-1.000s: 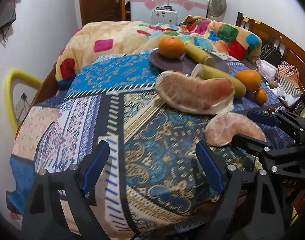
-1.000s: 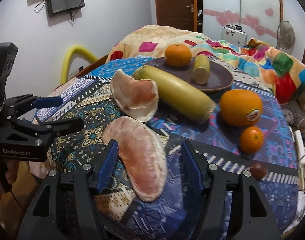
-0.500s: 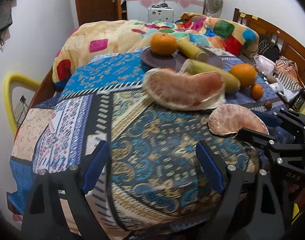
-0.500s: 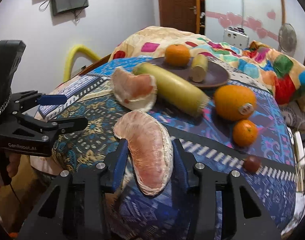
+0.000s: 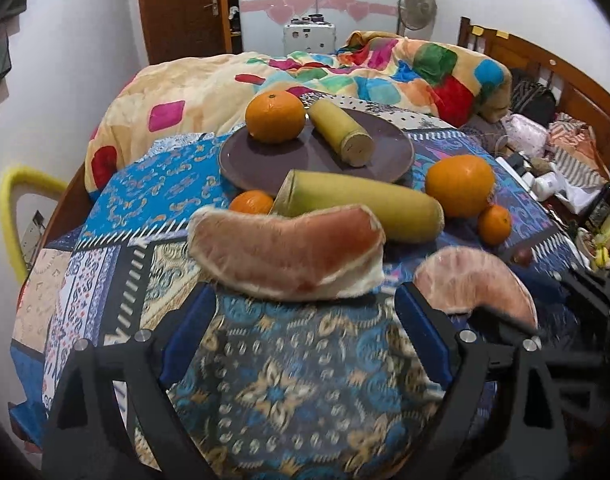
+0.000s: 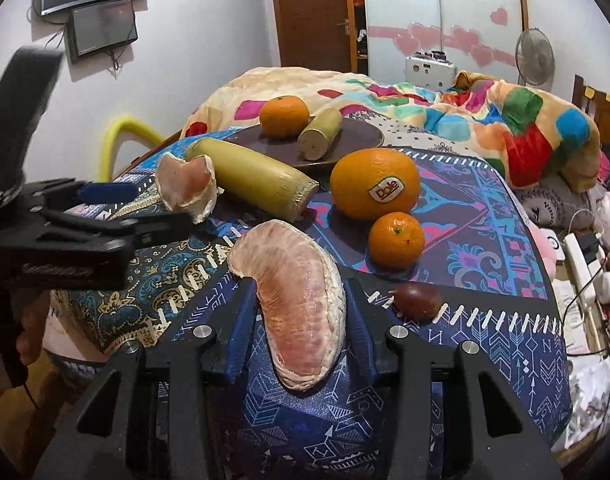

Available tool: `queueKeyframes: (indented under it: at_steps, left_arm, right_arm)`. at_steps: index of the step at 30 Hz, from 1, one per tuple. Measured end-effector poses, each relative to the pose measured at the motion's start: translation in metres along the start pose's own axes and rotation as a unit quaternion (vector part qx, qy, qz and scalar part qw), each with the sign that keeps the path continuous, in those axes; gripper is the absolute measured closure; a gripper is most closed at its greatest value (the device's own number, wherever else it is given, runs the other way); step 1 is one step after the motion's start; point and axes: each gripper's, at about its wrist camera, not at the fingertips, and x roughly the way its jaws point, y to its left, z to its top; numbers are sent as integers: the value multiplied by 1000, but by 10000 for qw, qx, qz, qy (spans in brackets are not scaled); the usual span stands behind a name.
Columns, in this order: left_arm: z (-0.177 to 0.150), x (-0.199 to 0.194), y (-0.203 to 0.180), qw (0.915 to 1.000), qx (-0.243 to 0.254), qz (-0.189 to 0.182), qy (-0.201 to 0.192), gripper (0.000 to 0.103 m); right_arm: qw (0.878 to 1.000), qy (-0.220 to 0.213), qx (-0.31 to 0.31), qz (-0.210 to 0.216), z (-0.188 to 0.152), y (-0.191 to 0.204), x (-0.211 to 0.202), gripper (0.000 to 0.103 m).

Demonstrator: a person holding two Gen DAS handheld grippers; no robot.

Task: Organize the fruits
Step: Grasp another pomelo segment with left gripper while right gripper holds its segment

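My right gripper point(image 6: 299, 328) is shut on a pink pomelo segment point(image 6: 301, 300) and holds it just above the patterned cloth; it also shows in the left wrist view point(image 5: 473, 284). My left gripper point(image 5: 305, 336) is open and empty, just in front of a second pomelo segment point(image 5: 289, 252), which also shows in the right wrist view point(image 6: 189, 186). A dark plate point(image 5: 265, 156) at the back holds an orange point(image 5: 275, 116) and a short sugarcane piece point(image 5: 341, 132). A long sugarcane piece point(image 5: 361, 204) lies before the plate.
A large Dole orange point(image 6: 375, 184), a small mandarin point(image 6: 397, 240) and a small dark fruit point(image 6: 417, 300) lie on the cloth point(image 6: 485, 216) at the right. Another mandarin point(image 5: 251, 202) sits by the plate. A colourful quilt point(image 5: 385, 76) is heaped behind.
My right gripper closed on the near pomelo segment and lifted it slightly. My left gripper moved forward towards the other segment, still open.
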Motion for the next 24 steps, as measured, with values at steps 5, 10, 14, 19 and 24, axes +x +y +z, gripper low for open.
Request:
queueKeyframes:
  at_steps: [5,10,14,19,24]
  left_arm:
    - [8,17,-6,9996,-252,65,76,11]
    - [8,22,-3,9985,-498,224,25,22]
    - [-2,12,6,9990,-442,-17,59,43]
    - [-23,-11,23,9994,-329,-83,103,78]
    - [-42,-29,51,9990,-381,-108,196,88]
  right_arm:
    - [9999,-56,61,141,-3,-5,0,62]
    - [9998,-97,17,158,-5,-6,-1,62]
    - [9997,-106,67,227,-5,-7,-1,62]
    - [9997,-99,77,220,-5,-7,-2,62]
    - [9998,-57,73,191,-5,-7,-2,62]
